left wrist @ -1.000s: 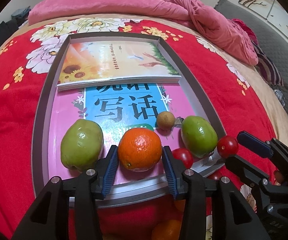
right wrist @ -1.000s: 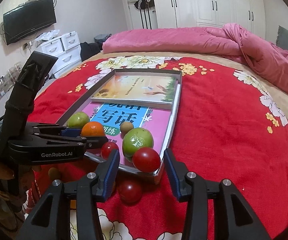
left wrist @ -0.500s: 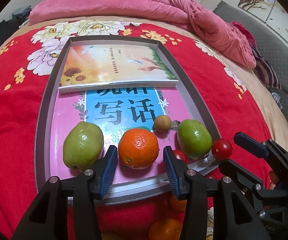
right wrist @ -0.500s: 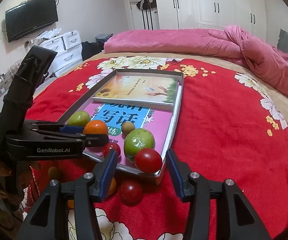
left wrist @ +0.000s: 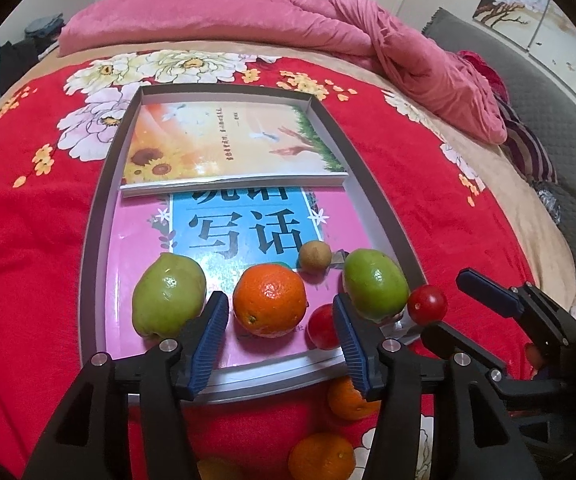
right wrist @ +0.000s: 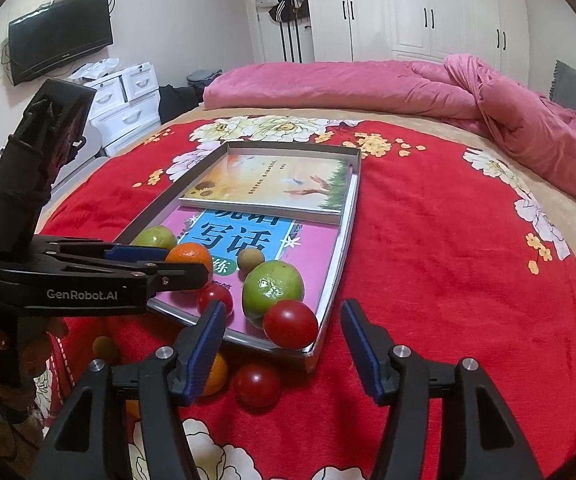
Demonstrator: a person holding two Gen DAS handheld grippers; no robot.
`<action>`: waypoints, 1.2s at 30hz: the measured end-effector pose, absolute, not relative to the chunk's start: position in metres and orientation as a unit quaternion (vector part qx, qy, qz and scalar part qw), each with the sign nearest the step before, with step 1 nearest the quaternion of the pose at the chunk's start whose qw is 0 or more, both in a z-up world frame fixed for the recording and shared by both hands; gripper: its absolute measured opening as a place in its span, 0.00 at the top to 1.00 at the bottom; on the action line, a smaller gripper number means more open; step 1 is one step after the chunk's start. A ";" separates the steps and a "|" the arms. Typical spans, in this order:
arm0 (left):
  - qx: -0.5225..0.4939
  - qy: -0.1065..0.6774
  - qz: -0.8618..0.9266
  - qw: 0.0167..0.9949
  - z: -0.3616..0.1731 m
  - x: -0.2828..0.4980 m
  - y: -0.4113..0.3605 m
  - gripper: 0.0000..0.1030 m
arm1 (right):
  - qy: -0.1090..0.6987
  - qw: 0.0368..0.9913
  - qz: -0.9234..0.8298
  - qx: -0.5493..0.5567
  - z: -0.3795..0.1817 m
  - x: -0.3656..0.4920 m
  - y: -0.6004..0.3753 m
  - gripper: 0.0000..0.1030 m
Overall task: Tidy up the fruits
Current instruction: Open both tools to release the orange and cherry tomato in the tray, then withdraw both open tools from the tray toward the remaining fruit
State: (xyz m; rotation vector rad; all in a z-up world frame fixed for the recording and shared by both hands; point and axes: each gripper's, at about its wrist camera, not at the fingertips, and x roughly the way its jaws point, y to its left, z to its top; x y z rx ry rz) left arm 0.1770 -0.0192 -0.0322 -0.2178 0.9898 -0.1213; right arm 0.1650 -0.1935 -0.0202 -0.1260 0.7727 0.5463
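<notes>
A grey tray [left wrist: 91, 216] on the red bedspread holds two books and fruit: a green guava [left wrist: 167, 295], an orange [left wrist: 269, 300], a small brown longan [left wrist: 314, 256], a second green guava [left wrist: 374, 285] and two red tomatoes [left wrist: 322, 326] [right wrist: 290, 323]. My left gripper [left wrist: 279, 344] is open, its jaws either side of the orange and just short of it. My right gripper [right wrist: 281, 344] is open just before the tomato at the tray's near corner. More fruit lies on the bedspread: a tomato [right wrist: 256, 384] and oranges [left wrist: 350, 398] [left wrist: 322, 456].
The tray [right wrist: 330, 276] lies mid-bed on a red floral bedspread [right wrist: 428, 240]. A pink duvet [right wrist: 368, 84] is heaped at the far end. A small brown fruit [right wrist: 105, 349] lies left of the right gripper. White drawers [right wrist: 127, 100] and a wall TV [right wrist: 59, 38] stand far left.
Both grippers have drawn back a little from the tray and stay open. The orange and the tomato rest where they were.
</notes>
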 end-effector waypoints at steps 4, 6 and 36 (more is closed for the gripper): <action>-0.106 0.470 -0.058 0.874 -0.029 0.176 -0.018 0.41 | 0.372 0.889 0.261 -0.059 -0.020 0.165 -0.194 0.42; -0.106 0.470 -0.059 0.874 -0.029 0.175 -0.018 0.41 | 0.371 0.889 0.261 -0.059 -0.020 0.165 -0.195 0.39; -0.135 0.446 -0.067 0.882 -0.001 0.164 -0.003 0.30 | 0.359 0.900 0.241 -0.044 -0.013 0.168 -0.205 0.30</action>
